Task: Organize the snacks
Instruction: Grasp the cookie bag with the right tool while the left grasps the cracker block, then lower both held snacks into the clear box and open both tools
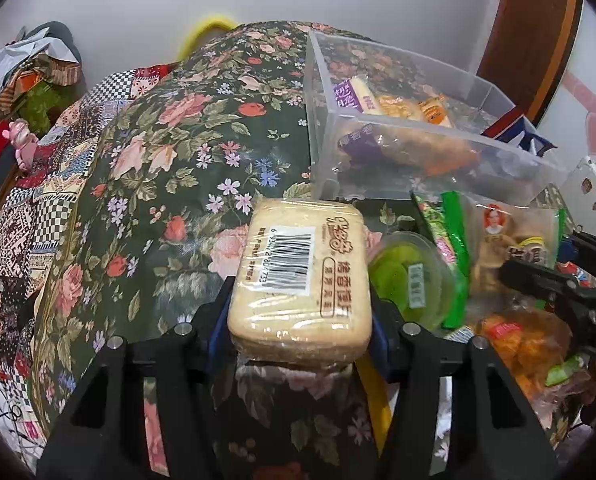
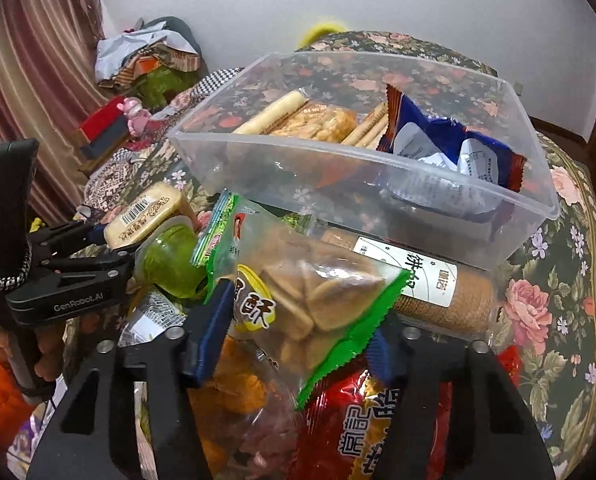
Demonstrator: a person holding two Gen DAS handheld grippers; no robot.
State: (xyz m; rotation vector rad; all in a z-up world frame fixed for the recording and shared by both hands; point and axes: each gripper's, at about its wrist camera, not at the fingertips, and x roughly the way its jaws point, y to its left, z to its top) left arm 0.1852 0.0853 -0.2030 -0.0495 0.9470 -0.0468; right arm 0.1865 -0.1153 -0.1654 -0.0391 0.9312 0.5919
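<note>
On the floral tabletop [image 2: 558,280], a clear plastic bin [image 2: 378,176] already holds several snacks; a pile remains outside. Right hand-held gripper [image 2: 294,344] pinches a green-edged biscuit bag [image 2: 318,300]; left hand-held gripper [image 1: 300,320] pinches a wrapped rectangular cake [image 1: 302,276].

Home room: floral tablecloth [image 1: 170,128], striped curtain [image 2: 38,64], clothes pile [image 2: 146,56].

White wall [image 2: 438,4], striped curtain [image 2: 38,60] left, floral tablecloth [image 1: 158,152], wooden door frame [image 1: 538,32].
</note>
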